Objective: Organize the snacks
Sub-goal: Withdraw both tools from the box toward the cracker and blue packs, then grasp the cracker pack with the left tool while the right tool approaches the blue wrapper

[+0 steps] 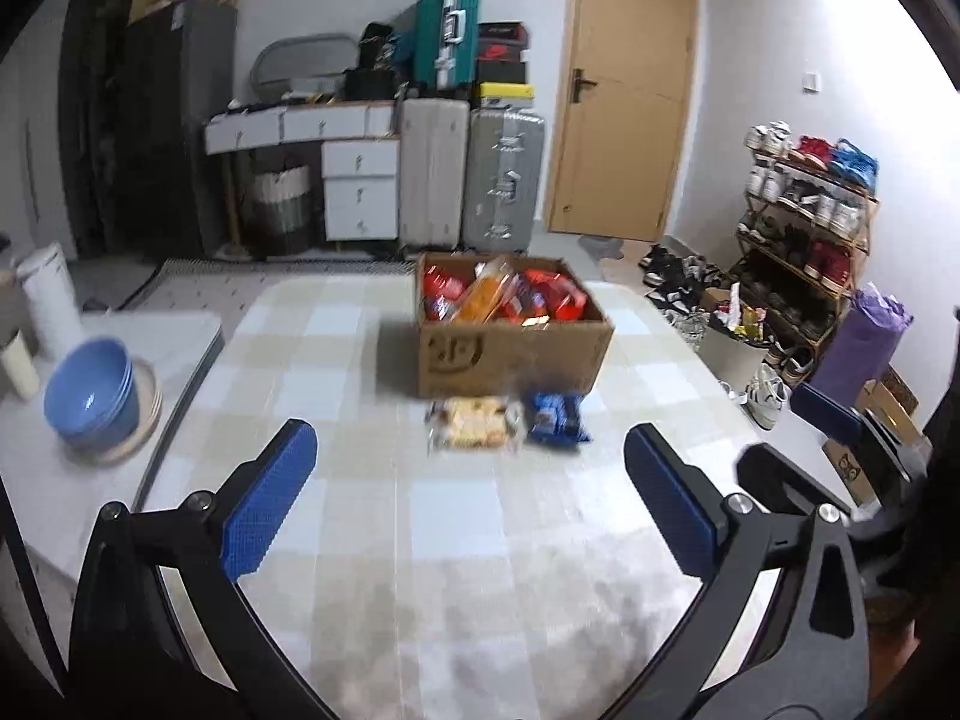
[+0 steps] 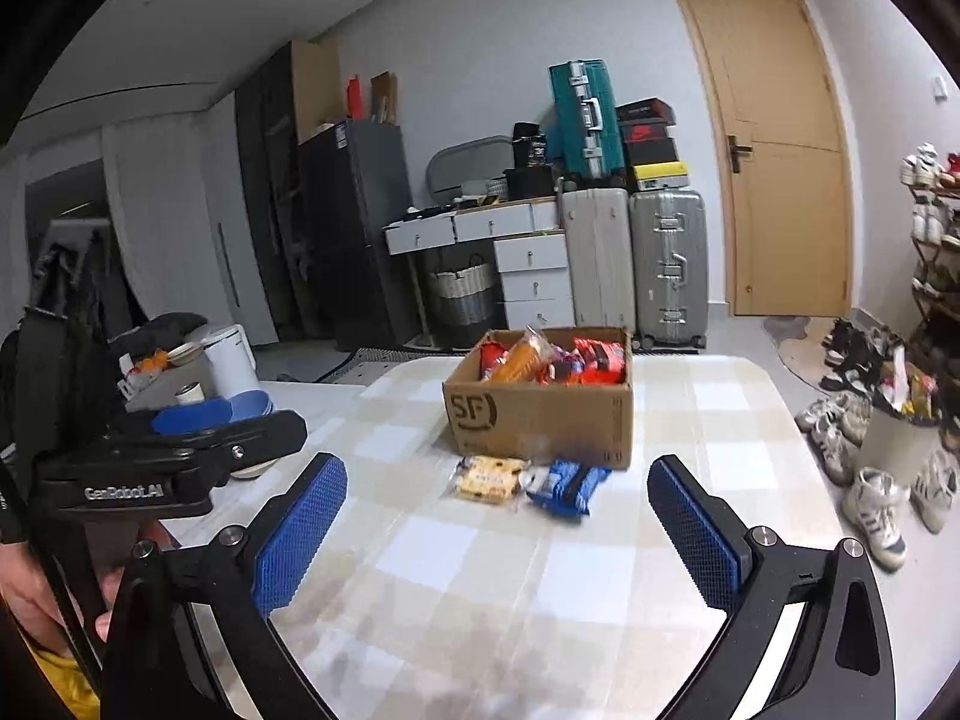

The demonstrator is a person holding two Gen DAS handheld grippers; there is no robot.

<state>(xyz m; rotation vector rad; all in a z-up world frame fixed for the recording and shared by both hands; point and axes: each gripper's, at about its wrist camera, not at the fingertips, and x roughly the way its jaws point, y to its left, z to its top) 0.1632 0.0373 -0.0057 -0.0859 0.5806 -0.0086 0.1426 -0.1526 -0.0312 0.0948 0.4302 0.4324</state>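
Observation:
A brown cardboard box (image 1: pixel 516 360) stands on the checked table and holds several red and orange snack packs (image 1: pixel 501 294). In front of it lie a clear yellow biscuit pack (image 1: pixel 471 429) and a blue snack pack (image 1: pixel 555 417). The same box (image 2: pixel 540 420), yellow pack (image 2: pixel 487 478) and blue pack (image 2: pixel 564 485) show in the right wrist view. My left gripper (image 1: pixel 471 456) is open and empty, a little short of the two packs. My right gripper (image 2: pixel 498 489) is open and empty, short of the packs too. The left gripper also shows at the left of the right wrist view (image 2: pixel 198 420).
Stacked blue bowls (image 1: pixel 90 399) sit on a side counter at the left. The checked table (image 1: pixel 372 540) ends at the right above shoes on the floor (image 2: pixel 870 498). Suitcases (image 1: pixel 474 180), drawers and a door stand behind.

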